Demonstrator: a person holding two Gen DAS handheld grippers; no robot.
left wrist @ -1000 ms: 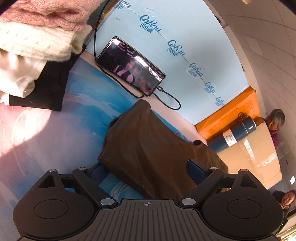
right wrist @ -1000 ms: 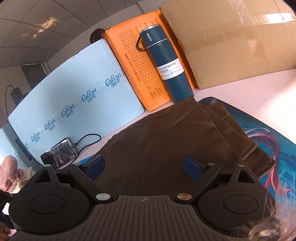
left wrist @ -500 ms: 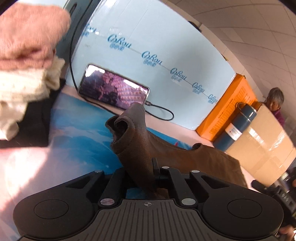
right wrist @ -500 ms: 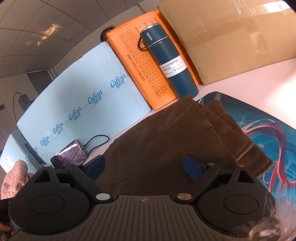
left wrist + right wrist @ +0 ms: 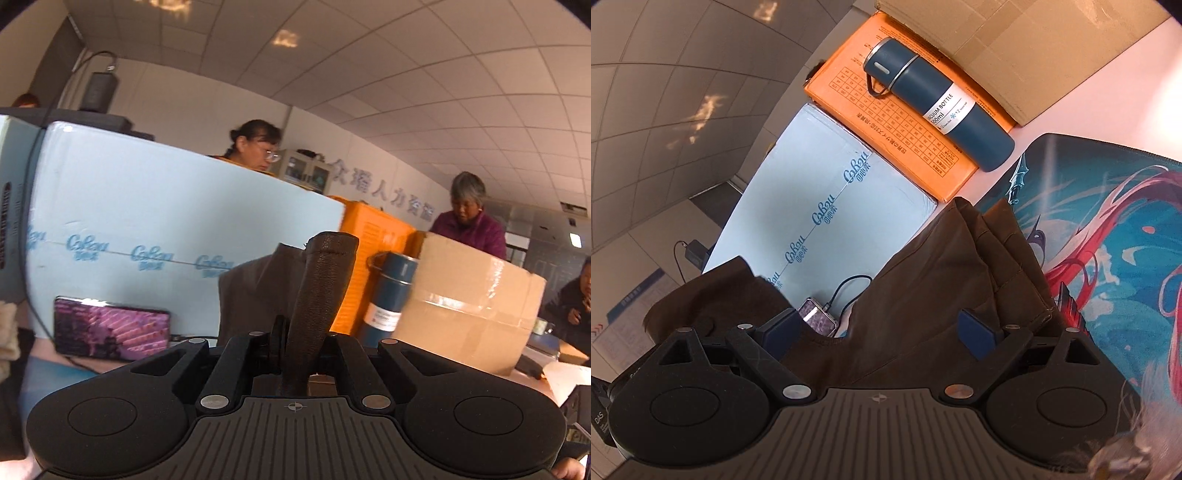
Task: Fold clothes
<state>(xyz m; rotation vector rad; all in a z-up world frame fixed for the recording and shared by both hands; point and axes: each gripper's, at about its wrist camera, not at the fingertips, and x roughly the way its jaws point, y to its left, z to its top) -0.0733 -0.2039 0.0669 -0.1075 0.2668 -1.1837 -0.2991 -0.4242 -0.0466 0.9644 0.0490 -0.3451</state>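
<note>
A brown garment (image 5: 942, 280) lies folded on the colourful printed mat (image 5: 1115, 229). My left gripper (image 5: 301, 350) is shut on one end of the brown garment (image 5: 321, 291) and holds it lifted, the cloth standing up between the jaws. In the right wrist view that raised end (image 5: 713, 291) hangs at the left. My right gripper (image 5: 882, 328) is open, its blue pads either side of the garment, just above it.
A blue vacuum bottle (image 5: 938, 107) (image 5: 388, 299) stands by an orange box (image 5: 897, 125), a cardboard box (image 5: 465, 306) and a light blue board (image 5: 177, 236). A phone (image 5: 110, 332) on a cable leans at the board. People sit behind the boxes.
My left gripper closed on the garment's end and lifted it up off the mat, tilting upward. My right gripper stayed open and tilted down toward the garment.
</note>
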